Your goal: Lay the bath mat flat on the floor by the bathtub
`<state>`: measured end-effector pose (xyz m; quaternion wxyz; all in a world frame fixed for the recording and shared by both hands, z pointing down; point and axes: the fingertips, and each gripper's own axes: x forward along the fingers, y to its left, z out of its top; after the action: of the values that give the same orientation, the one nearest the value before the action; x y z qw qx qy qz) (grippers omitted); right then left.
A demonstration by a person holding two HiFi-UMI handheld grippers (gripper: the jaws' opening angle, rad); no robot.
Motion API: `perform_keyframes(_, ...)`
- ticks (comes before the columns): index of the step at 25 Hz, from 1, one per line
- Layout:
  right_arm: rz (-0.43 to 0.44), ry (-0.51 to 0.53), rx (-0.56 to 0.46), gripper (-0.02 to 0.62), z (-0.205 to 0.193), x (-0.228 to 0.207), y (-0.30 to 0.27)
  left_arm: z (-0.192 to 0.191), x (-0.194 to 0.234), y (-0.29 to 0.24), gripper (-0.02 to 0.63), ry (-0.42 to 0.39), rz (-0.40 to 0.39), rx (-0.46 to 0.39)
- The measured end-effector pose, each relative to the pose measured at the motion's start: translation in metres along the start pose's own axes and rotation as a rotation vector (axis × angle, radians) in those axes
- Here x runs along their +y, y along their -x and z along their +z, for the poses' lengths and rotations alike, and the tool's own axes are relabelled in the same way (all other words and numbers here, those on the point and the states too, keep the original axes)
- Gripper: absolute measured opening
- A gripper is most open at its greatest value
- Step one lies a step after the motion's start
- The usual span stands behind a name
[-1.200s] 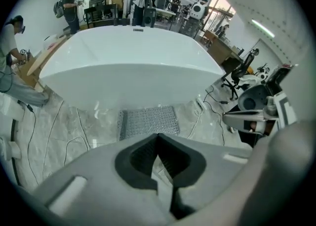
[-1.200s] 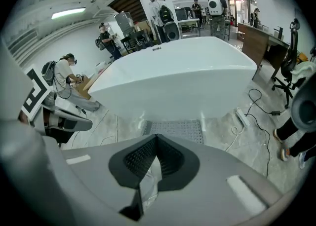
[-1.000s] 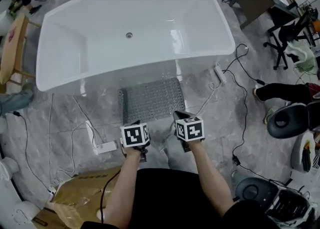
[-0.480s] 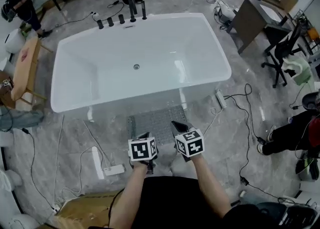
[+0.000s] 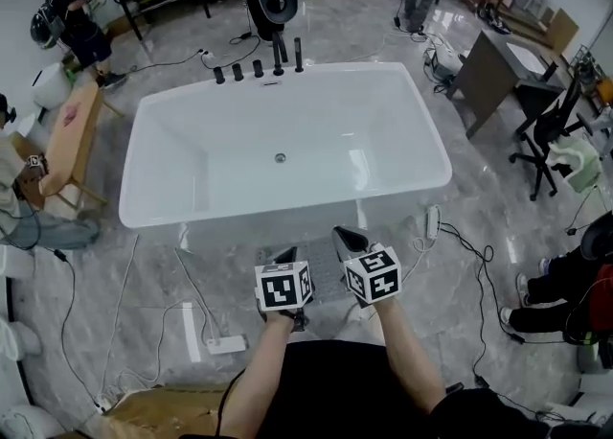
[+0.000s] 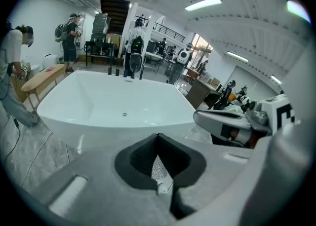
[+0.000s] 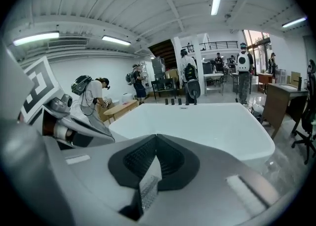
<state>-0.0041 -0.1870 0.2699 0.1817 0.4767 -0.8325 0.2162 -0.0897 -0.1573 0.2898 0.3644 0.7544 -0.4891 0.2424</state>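
The white bathtub (image 5: 287,154) stands on grey marble floor in the head view. Both grippers hover side by side just in front of its near wall. My left gripper (image 5: 284,257) is shut on an edge of the grey perforated bath mat (image 6: 158,169). My right gripper (image 5: 347,238) is shut on another part of the bath mat (image 7: 147,186), a strip of which hangs from its jaws. From above, only a small grey patch of the mat (image 5: 324,279) shows between the two grippers; the rest is hidden under them and my arms.
White cables and a power strip (image 5: 227,343) lie on the floor at the left, beside a cardboard box (image 5: 158,408). Another power strip (image 5: 431,221) and black cables lie at the right. A wooden bench (image 5: 69,145), a desk (image 5: 498,68), an office chair (image 5: 556,140) and several people surround the tub.
The view has pulled up and back, so the tub looks smaller. Both grippers have risen with the mat's edge, and the mat that lay spread before the tub has mostly dropped out of sight.
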Motion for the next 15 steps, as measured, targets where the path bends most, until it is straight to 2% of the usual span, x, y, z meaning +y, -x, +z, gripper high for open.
perform_keyframes(3,0.015,0.015,-0.054,0.011,0.029,0.006,0.002,0.026,0.000,0.011,0.006,-0.007,-0.002,-0.069)
perform_keyframes(7,0.077,-0.023,-0.144,0.012,0.073,0.020,0.009,0.060,-0.001,0.027,0.006,-0.042,0.006,-0.166)
perform_keyframes(15,0.104,0.045,-0.276,0.012,0.150,0.031,0.022,0.130,-0.010,0.059,0.006,-0.161,0.061,-0.308)
